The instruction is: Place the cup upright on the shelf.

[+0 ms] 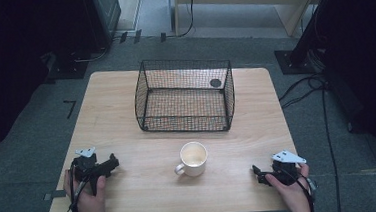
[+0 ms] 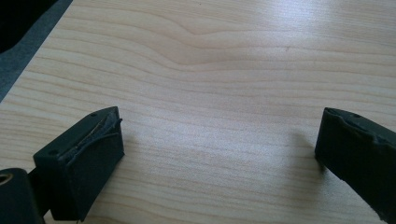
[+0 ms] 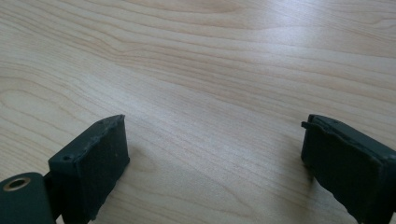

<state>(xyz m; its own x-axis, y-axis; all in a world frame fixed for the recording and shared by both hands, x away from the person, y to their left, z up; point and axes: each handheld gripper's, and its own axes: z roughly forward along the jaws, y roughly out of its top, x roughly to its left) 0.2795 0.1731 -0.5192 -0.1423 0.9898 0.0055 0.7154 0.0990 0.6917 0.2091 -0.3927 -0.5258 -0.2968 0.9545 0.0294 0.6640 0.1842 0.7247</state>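
Note:
A cream mug (image 1: 193, 158) stands upright near the front middle of the wooden table (image 1: 117, 121), its handle turned to the front left. Behind it sits a black wire basket (image 1: 185, 95) holding nothing. My left gripper (image 1: 111, 165) rests at the front left corner, held by a hand, jaws pointing right toward the mug. My right gripper (image 1: 259, 174) rests at the front right, jaws pointing left. In the left gripper view the left gripper (image 2: 219, 140) is open over bare wood. In the right gripper view the right gripper (image 3: 215, 149) is open with wood grain between its jaws.
A small dark round mark (image 1: 215, 83) shows at the basket's far right. Cables (image 1: 321, 106) trail over the grey floor right of the table. Dark equipment stands (image 1: 302, 53) are at the back corners. Bare wood lies between mug and each gripper.

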